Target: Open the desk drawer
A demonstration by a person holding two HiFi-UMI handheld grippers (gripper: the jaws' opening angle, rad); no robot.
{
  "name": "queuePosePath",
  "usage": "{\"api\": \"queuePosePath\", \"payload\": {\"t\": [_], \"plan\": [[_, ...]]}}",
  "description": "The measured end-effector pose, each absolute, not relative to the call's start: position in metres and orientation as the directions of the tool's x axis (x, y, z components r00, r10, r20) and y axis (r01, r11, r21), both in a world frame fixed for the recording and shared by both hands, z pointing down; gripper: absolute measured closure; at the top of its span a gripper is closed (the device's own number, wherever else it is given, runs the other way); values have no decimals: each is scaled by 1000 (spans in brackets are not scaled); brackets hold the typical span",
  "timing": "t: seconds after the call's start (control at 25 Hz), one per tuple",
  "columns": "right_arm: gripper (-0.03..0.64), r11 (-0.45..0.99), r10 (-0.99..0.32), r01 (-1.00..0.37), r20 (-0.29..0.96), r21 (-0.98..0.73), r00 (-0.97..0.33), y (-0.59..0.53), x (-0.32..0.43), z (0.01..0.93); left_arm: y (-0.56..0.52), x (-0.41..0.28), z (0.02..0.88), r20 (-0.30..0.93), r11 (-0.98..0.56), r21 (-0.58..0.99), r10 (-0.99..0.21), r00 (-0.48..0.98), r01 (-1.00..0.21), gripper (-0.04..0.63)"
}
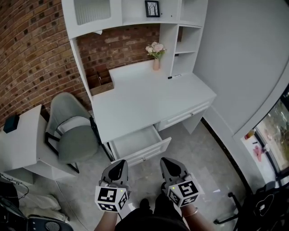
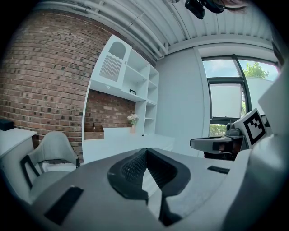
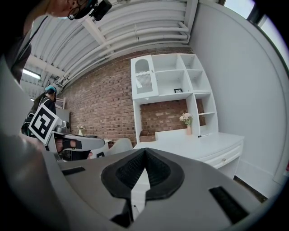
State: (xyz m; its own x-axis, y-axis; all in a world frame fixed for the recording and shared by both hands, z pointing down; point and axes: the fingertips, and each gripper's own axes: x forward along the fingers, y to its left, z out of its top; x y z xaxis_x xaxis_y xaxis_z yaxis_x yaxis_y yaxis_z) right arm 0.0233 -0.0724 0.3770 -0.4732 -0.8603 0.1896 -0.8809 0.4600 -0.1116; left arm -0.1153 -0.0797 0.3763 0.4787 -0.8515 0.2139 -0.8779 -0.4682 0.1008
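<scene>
The left gripper (image 1: 120, 162) and the right gripper (image 1: 165, 161) are held side by side, close to the body and near the floor end of the scene. They are pointed almost level toward the desk (image 1: 149, 97). Both pairs of jaws are closed together, with nothing gripped. The drawer (image 1: 145, 154) is seen pulled out at the desk's near left, apart from both grippers.

Vase of pink flowers (image 1: 156, 53) stands just beside white shelf unit (image 1: 167, 45). Black pen (image 1: 174, 76) lies right of the vase. Open wooden box (image 1: 100, 80) against brick wall (image 1: 31, 49). Framed picture (image 1: 152, 8) on upper shelf. Grey chair (image 1: 72, 131) at left.
</scene>
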Motion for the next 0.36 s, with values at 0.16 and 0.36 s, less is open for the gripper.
{"api": "queuePosePath", "payload": {"t": [0.16,0.36], "plan": [[612,449,-865,-888,201,-101,-460,-72,22,372,-80,-118,377,214,-473,102,-849,484,-875,586],[612,445,-874,-888,162,-112,-458,-76,21,377,-83,-120,377,210,-478,102,-847,488,-872,586]]}}
